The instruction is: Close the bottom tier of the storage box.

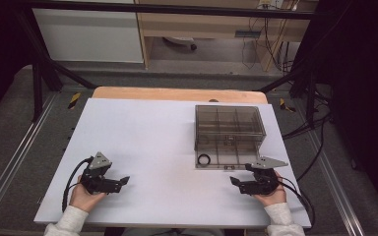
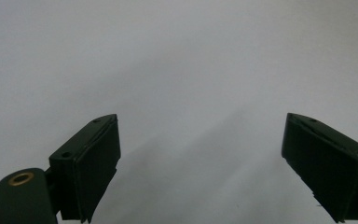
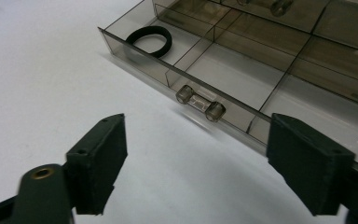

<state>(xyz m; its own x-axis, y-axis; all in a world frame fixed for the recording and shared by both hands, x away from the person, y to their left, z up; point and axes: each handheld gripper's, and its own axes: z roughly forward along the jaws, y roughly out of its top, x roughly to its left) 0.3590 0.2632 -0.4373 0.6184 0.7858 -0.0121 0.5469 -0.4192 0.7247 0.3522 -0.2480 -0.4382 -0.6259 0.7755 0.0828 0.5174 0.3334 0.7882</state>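
A smoky see-through organiser box (image 1: 229, 123) stands on the right half of the white tabletop (image 1: 152, 142). Its lowest drawer (image 3: 242, 79) is pulled out toward me, with a clear handle (image 3: 200, 101) on its front. A black ring (image 1: 204, 160) lies in the drawer's front left compartment, and the right gripper view has the same ring (image 3: 150, 39) at upper left. My right gripper (image 1: 234, 181) rests near the table, just in front of the drawer, open with nothing between its jaws (image 3: 196, 140). My left gripper (image 1: 124, 181) sits at the front left, open over bare white surface (image 2: 200, 140).
The wooden table edge (image 1: 177, 93) shows beyond the white sheet. Black frame bars (image 1: 42, 73) stand at both sides, and cables (image 1: 305, 128) trail on the floor to the right. Wide bare tabletop lies between the two grippers.
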